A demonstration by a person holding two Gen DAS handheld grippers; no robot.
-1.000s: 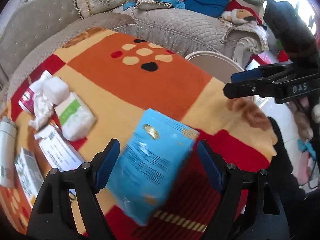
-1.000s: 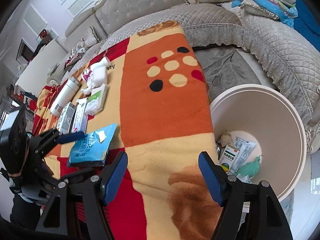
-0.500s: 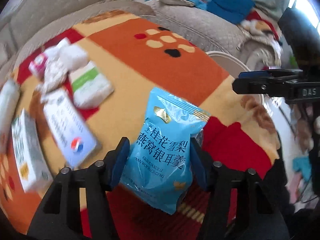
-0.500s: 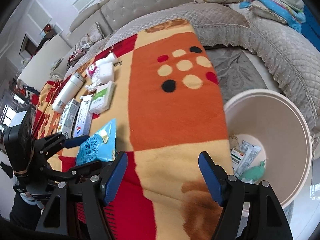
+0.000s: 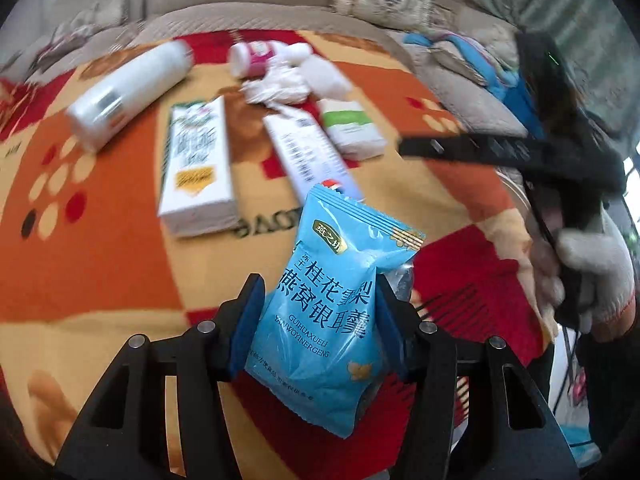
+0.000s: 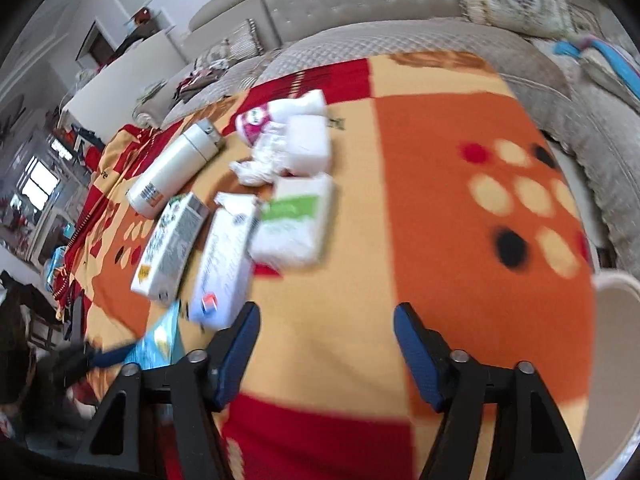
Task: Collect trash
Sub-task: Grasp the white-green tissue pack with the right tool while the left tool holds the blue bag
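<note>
Although both views were smeared by motion, the left gripper [image 5: 320, 312] plainly had its 2 blue pads pressed on the sides of a blue snack packet [image 5: 336, 304], which stood upright between them above the patterned blanket [image 5: 120, 272]. Its jaws had just been closing; 1 second earlier they stood wide, with the packet loose between them. The packet's lower edge was cut off behind the gripper frame. Its print read "GUIHUAXUELI YANWOYINERGENG" under large Chinese characters.

At 3 o'clock in the left view a gloved hand [image 5: 592, 276] held the right gripper [image 6: 326, 322], whose tip was blurred to a dark bar. In its own view the right gripper's jaws had just been narrowing and stood partly open over bare blanket, holding nothing.

Toward 12 o'clock lay a white flask [image 5: 128, 92], a white carton [image 5: 196, 168], a long white box [image 5: 308, 156], a green-striped tissue pack [image 5: 352, 128], crumpled tissue [image 5: 280, 88] and a pink-labelled bottle [image 5: 256, 56]; their labels were too blurred to read. Compared with the earlier frames, this clutter sat central instead of at 9 o'clock. Only the rim of the white bin [image 6: 616, 320] showed at 3 o'clock in the right view, its contents now out of sight.
</note>
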